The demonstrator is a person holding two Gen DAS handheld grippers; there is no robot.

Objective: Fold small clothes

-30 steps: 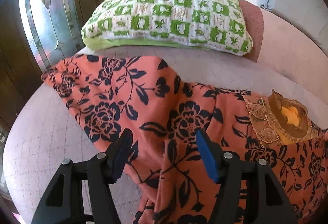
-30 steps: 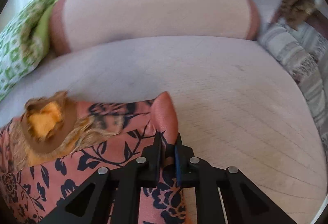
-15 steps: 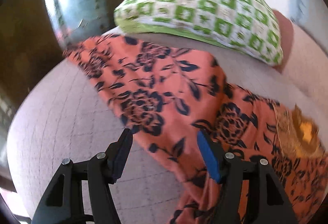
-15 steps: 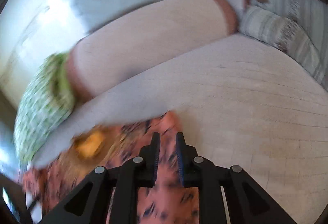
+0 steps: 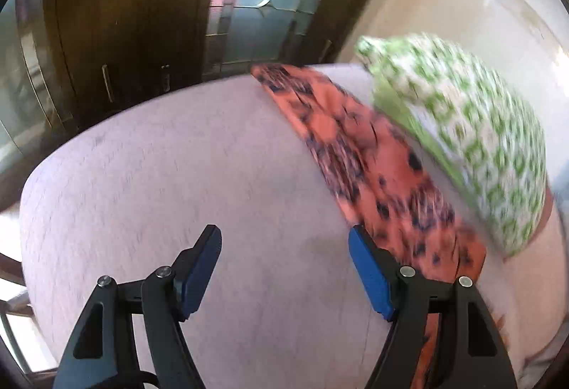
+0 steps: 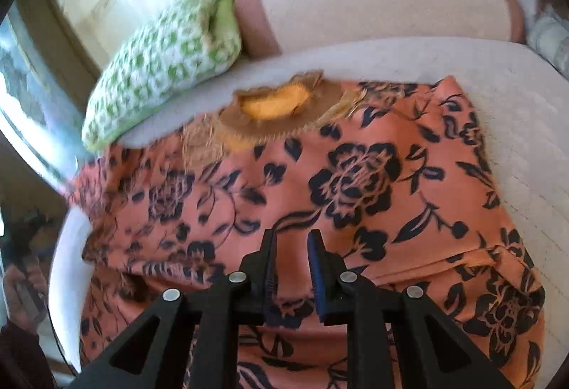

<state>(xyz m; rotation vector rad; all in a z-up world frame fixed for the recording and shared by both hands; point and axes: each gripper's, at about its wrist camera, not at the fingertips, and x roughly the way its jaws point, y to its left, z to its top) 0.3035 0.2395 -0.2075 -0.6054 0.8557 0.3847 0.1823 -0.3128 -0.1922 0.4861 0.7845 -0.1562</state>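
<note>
An orange garment with a black flower print (image 6: 338, 182) lies spread on the pale bed cover (image 6: 515, 125), its brown and yellow embroidered neckline (image 6: 277, 104) toward the pillows. My right gripper (image 6: 291, 239) hovers over its middle, jaws a small gap apart and empty. In the left wrist view the garment (image 5: 373, 161) runs along the right side as a blurred strip. My left gripper (image 5: 284, 246) is wide open and empty over bare bed cover (image 5: 177, 193), its right finger (image 5: 370, 278) beside the garment's edge.
A green and white checked pillow (image 5: 473, 140) lies just beyond the garment; it also shows in the right wrist view (image 6: 163, 68). A pink bolster (image 6: 384, 1) lies behind it. A dark wooden door with glass panels (image 5: 142, 15) stands past the bed's edge.
My right gripper let go of the garment's corner, opened slightly and now sits over the garment's middle. My left gripper swung left off the garment toward the bed's edge, still open.
</note>
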